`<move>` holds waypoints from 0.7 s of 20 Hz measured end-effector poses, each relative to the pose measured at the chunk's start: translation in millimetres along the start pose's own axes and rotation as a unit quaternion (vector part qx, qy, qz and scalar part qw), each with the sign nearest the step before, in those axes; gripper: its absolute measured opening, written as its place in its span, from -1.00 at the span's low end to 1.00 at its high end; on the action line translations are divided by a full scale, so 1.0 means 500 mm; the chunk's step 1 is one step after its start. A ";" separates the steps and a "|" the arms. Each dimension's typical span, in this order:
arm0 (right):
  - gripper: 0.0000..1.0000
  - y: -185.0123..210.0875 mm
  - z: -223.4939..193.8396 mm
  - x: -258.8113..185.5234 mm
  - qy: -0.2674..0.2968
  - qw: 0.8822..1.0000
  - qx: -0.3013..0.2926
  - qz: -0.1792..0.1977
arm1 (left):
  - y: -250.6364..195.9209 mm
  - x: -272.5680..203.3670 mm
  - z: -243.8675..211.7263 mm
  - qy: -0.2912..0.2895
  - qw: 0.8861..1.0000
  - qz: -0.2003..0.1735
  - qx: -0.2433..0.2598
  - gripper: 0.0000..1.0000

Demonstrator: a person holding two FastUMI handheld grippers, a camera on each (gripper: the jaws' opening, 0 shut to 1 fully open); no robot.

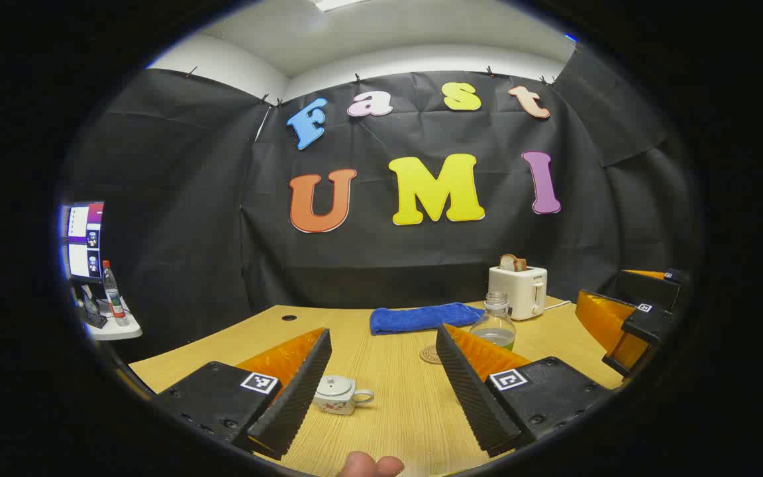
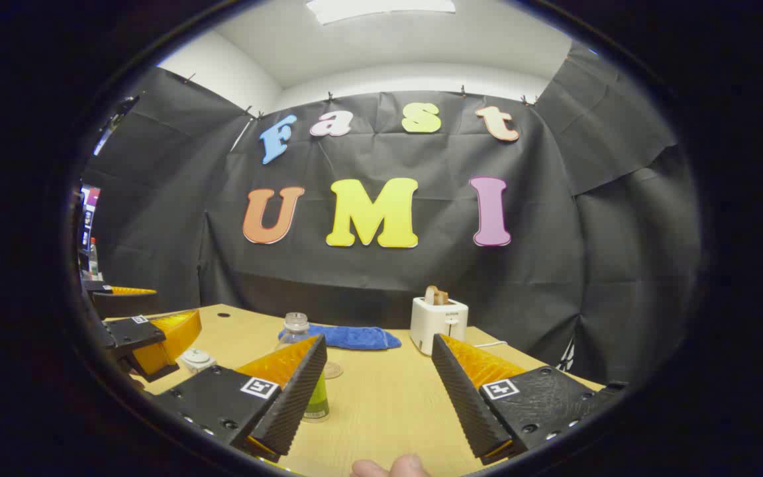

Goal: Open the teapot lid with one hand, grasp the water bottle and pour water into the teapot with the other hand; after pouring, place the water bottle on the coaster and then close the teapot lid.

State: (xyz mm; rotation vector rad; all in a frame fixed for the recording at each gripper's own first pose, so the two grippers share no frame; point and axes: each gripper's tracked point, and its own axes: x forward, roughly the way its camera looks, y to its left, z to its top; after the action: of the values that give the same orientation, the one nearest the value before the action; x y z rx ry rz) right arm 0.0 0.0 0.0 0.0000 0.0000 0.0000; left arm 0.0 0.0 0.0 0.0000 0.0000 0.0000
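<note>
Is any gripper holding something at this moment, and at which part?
Nothing is held. The left gripper and the right gripper are both open; the teapot and water bottle stand untouched on the table.

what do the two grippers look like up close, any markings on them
Left gripper and right gripper match: two wedge-shaped fingers with ribbed inner faces, each on a black textured block with screw holes. Each block carries a small square black-and-white tag. No cables visible.
</note>
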 end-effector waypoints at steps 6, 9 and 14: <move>0.90 0.012 -0.009 -0.005 0.006 1.000 0.007 0.007 | -0.001 0.002 -0.003 0.001 1.000 -0.002 0.000 0.99; 0.90 0.015 -0.014 -0.005 0.010 1.000 0.005 0.008 | 0.002 0.002 -0.004 0.001 1.000 0.001 0.003 0.99; 0.90 0.013 -0.010 -0.005 0.008 1.000 0.006 0.007 | 0.002 0.002 -0.005 0.002 1.000 0.000 0.004 0.99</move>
State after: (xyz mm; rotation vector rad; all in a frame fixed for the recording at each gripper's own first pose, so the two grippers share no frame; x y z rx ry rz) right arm -2.5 6.7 -4.8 0.0125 0.0153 0.0137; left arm 1.0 0.9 -2.5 0.0072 0.0041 -0.0008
